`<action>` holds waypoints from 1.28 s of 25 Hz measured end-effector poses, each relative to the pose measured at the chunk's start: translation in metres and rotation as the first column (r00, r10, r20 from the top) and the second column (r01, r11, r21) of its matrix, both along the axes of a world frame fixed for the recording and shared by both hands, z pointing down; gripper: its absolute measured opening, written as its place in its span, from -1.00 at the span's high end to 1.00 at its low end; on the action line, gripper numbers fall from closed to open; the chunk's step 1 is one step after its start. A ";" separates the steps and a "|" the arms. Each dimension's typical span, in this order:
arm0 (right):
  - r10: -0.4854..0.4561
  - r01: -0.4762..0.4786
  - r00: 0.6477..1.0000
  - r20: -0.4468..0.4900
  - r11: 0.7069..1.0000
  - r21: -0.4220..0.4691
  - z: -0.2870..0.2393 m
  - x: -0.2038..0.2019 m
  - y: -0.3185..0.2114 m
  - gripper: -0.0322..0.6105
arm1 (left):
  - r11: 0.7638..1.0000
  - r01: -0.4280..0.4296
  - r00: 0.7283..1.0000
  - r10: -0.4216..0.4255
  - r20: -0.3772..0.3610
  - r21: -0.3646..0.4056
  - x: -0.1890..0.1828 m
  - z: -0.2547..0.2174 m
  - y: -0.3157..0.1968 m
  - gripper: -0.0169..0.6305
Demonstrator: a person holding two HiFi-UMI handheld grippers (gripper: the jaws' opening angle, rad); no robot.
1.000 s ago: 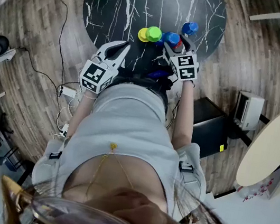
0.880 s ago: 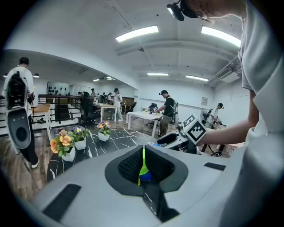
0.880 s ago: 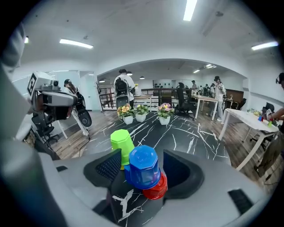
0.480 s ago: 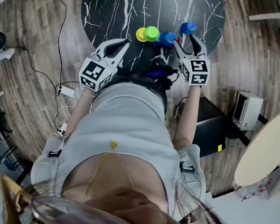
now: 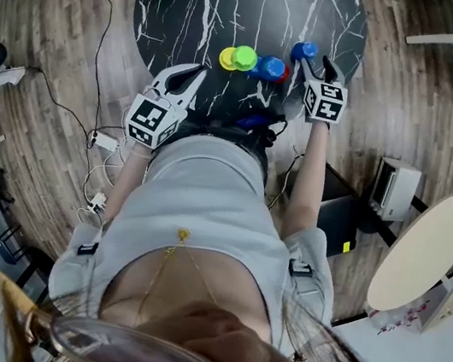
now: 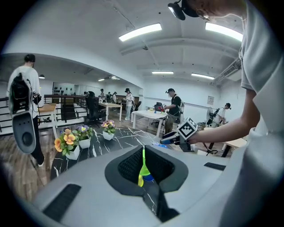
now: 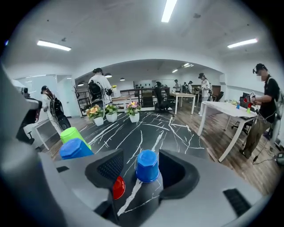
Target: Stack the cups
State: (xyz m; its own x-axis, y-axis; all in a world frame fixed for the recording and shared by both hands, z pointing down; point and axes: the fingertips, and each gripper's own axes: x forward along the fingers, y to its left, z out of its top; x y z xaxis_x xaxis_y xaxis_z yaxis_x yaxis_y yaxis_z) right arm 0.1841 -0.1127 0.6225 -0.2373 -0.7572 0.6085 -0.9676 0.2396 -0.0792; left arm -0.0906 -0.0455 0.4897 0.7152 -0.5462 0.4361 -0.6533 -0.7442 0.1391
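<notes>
Closing in on the small upside-down blue plastic cup (image 7: 147,166), the right tongs (image 5: 315,65) have it framed between their jaws. Those jaws have just been narrowing a touch, but there's a gap on both sides, so nothing is pinched yet. In the head view that cup stands alone at the upper right of the round black marble-patterned desk (image 5: 240,5). It sits a little apart from the row to its left: yellow cup (image 5: 227,56), green cup (image 5: 247,55) and a second blue cup (image 5: 272,68). A partly hidden red cup (image 7: 117,187) is tucked against that last one.

The left tongs (image 5: 194,77) sit below and left of the row, jaws pressed together and empty.

To my eye this cup is light, stiff and thin-walled, with smooth tapered sides. I'd guess the pads could ride up off that taper. The safest hold looks to be low on the wall near the wide rim, squarely across the middle. It wants a gentle squeeze too, so it doesn't skid on the glossy top.
</notes>
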 end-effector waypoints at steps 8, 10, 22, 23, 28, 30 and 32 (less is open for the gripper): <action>-0.056 0.051 0.997 -0.051 0.993 -0.104 0.049 0.001 -0.016 0.11 | 0.997 0.068 0.998 -0.068 0.013 -0.020 -0.003 0.004 0.003 0.83; -0.062 0.055 0.997 -0.055 0.992 -0.111 0.055 0.001 -0.019 0.11 | 0.996 0.083 0.996 -0.083 0.015 -0.024 -0.004 0.005 0.004 0.83; -0.068 0.062 0.996 -0.063 0.993 -0.100 0.060 -0.001 -0.029 0.20 | 0.989 0.146 0.989 -0.146 0.020 -0.027 -0.017 0.008 0.008 0.83; -0.068 0.062 0.996 -0.063 0.994 -0.094 0.057 0.000 -0.029 0.20 | 0.989 0.144 0.989 -0.144 0.019 -0.027 -0.017 0.008 0.008 0.83; -0.070 0.067 0.996 -0.058 0.996 -0.061 0.038 0.000 -0.027 0.20 | 0.993 0.120 0.993 -0.120 0.008 -0.015 -0.013 0.005 0.005 0.83; -0.071 0.069 0.996 -0.056 0.997 -0.043 0.028 -0.001 -0.026 0.20 | 0.994 0.108 0.994 -0.108 0.002 -0.012 -0.011 0.004 0.004 0.83; -0.074 0.073 0.996 -0.055 0.997 -0.023 0.016 -0.003 -0.025 0.20 | 0.995 0.097 0.995 -0.097 -0.002 -0.010 -0.010 0.003 0.004 0.83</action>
State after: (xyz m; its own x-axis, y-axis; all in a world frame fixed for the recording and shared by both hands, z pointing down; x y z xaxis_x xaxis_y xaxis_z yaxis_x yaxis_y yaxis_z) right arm 0.1806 -0.1377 0.6388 -0.2573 -0.7256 0.6382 -0.9504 0.3093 -0.0315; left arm -0.1005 -0.0413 0.4923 0.6598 -0.6092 0.4400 -0.7222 -0.6758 0.1474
